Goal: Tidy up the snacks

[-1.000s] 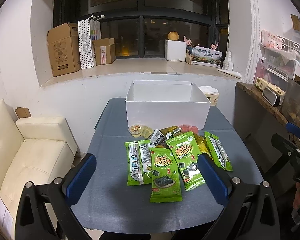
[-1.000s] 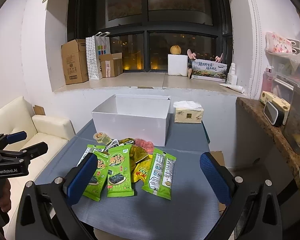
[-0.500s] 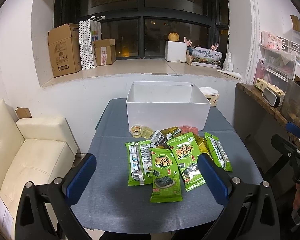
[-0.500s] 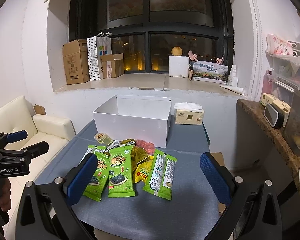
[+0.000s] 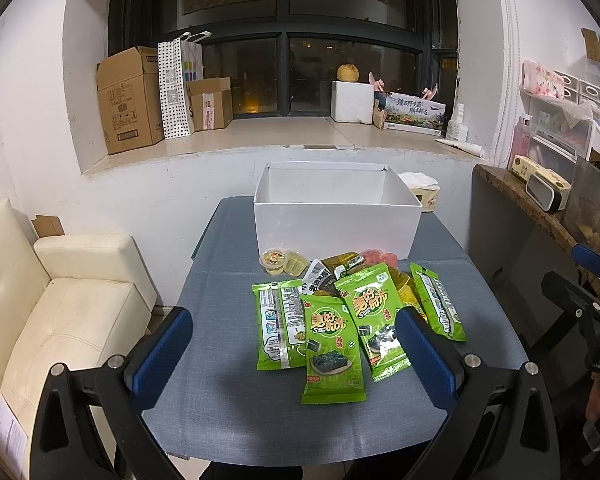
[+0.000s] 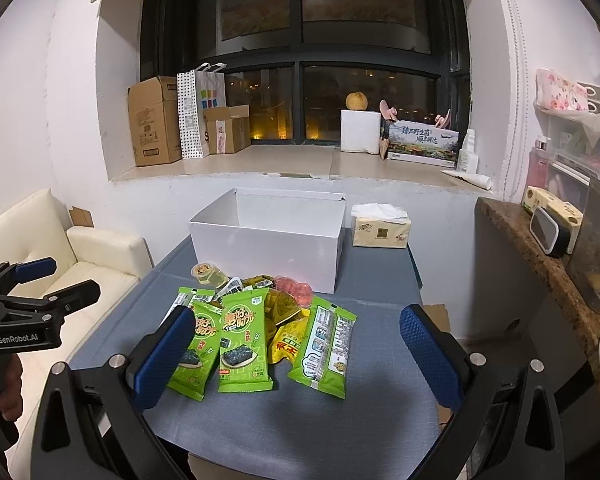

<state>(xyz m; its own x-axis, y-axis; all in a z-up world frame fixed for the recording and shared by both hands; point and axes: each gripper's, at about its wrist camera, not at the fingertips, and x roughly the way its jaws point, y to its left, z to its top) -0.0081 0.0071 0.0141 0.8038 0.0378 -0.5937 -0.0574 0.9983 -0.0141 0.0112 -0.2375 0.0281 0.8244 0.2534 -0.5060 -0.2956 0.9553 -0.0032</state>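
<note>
A pile of snacks lies on the grey-blue table (image 5: 228, 392): several green seaweed packets (image 5: 332, 348) (image 6: 242, 344), yellow packets (image 6: 286, 344), jelly cups (image 5: 278, 262) and pink sweets (image 6: 296, 290). An open white box (image 5: 336, 220) (image 6: 268, 244) stands behind the pile. My left gripper (image 5: 296, 364) is open and empty, held above the table's near edge in front of the pile. My right gripper (image 6: 296, 356) is open and empty, also above the near edge. Each gripper shows at the side of the other's view.
A tissue pack (image 6: 380, 228) sits right of the box. A cream sofa (image 5: 60, 320) stands left of the table, a dark counter (image 6: 540, 264) with containers to the right. A windowsill (image 5: 260, 136) with cardboard boxes runs behind.
Both grippers have drifted slightly forward and up; the pile sits a touch nearer in both views. Nothing was grasped or moved.
</note>
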